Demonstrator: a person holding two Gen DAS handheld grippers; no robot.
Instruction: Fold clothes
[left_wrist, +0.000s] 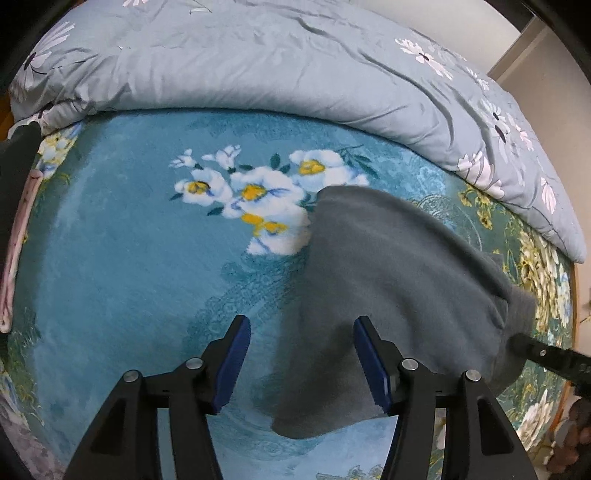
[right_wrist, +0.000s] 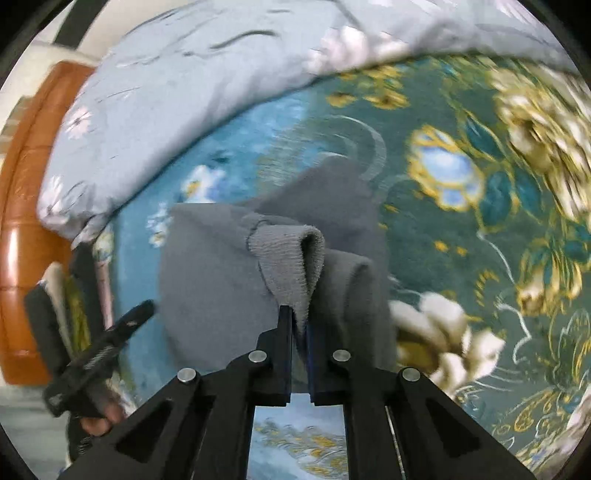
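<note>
A grey fleece garment (left_wrist: 388, 266) lies spread on the bed, right of centre in the left wrist view. My left gripper (left_wrist: 301, 325) points down over its near left edge, open. The cloth's edge runs between the blue pads without either pressing it. In the right wrist view the same grey garment (right_wrist: 214, 266) is bunched, and its ribbed cuff (right_wrist: 288, 251) stands up in a fold. My right gripper (right_wrist: 297, 317) is shut on that cuff. The right gripper's tip (left_wrist: 546, 354) also shows at the garment's right corner. The left gripper (right_wrist: 110, 339) appears at the left, held by a hand.
A teal floral blanket (left_wrist: 129, 240) covers the bed. A rolled grey-blue flowered quilt (left_wrist: 258, 62) lies along the far side. A pink cloth (left_wrist: 14, 251) hangs at the left edge. An orange wooden bed end (right_wrist: 29, 184) and a small stack of folded items (right_wrist: 62, 295) are at the left.
</note>
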